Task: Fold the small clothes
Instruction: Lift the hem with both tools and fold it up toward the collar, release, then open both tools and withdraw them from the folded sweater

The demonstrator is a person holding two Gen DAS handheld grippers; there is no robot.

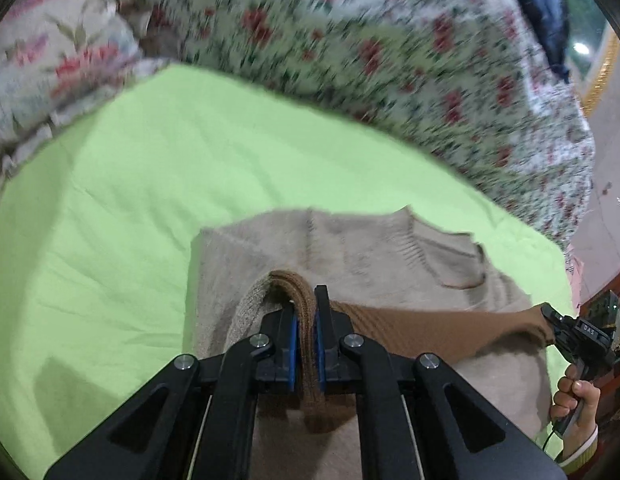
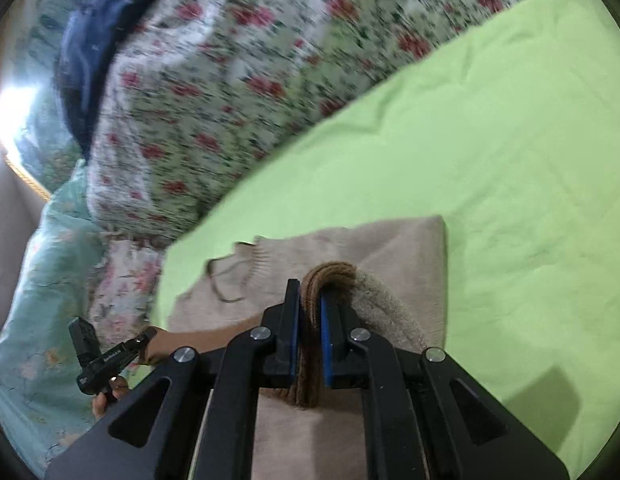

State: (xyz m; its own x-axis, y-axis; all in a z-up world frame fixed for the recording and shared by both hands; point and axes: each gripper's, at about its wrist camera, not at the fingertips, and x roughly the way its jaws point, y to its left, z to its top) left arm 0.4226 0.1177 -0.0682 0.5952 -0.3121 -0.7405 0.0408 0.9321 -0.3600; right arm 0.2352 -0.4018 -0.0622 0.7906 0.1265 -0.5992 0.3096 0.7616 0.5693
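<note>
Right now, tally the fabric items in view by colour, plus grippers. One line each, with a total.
Beige and brown knit sweater: 1
Lime green sheet: 1
Red-flowered quilt: 1
Dark blue cloth: 1
Teal floral bedding: 1
Pale floral pillow: 1
Grippers, left gripper and right gripper, both shut on the sweater's brown hem: 2
Total: 8

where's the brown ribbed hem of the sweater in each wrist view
Left wrist: brown ribbed hem sits at bottom centre, pinched in the left tool, stretching right to the right tool.
Right wrist: the hem sits at bottom centre, pinched in the right tool, running left to the left tool.
Shared landmark: the sweater's neckline on the green sheet.
</note>
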